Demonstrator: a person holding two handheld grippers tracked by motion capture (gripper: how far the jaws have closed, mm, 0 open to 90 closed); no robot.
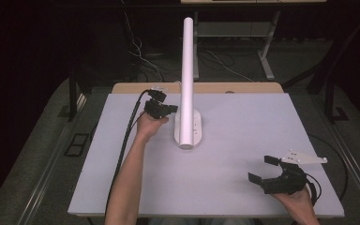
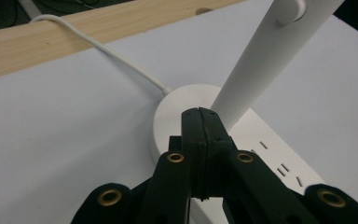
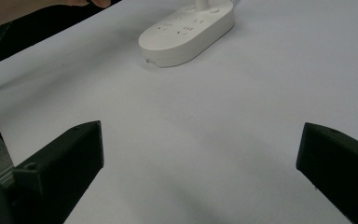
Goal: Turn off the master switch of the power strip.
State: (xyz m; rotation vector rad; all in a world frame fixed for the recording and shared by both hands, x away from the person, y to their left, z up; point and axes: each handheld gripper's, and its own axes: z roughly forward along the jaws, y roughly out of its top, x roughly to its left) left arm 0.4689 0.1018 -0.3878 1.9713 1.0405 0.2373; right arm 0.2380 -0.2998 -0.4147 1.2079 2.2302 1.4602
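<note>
A white lamp stands mid-table on an oblong socket-strip base [image 1: 190, 127] [image 2: 172, 105] [image 3: 186, 35]. Its thick white pole [image 1: 186, 65] [image 2: 261, 60] rises steeply. My left gripper [image 1: 172, 108] [image 2: 199, 116] is shut, jaws pressed flat together with nothing between them. Its tip is at the base's round end, right beside the foot of the pole. My right gripper [image 1: 261, 168] [image 3: 200, 140] is wide open and holds nothing, low over the bare board near the front right corner. It points toward the lamp base from well short of it.
The white board [image 1: 243, 140] covers the table, with a wooden strip [image 1: 243, 87] [image 2: 74, 37] along its far edge. The lamp's white cord [image 2: 121, 58] runs from the base over that strip. The left gripper's black cable [image 1: 124, 140] trails along the forearm.
</note>
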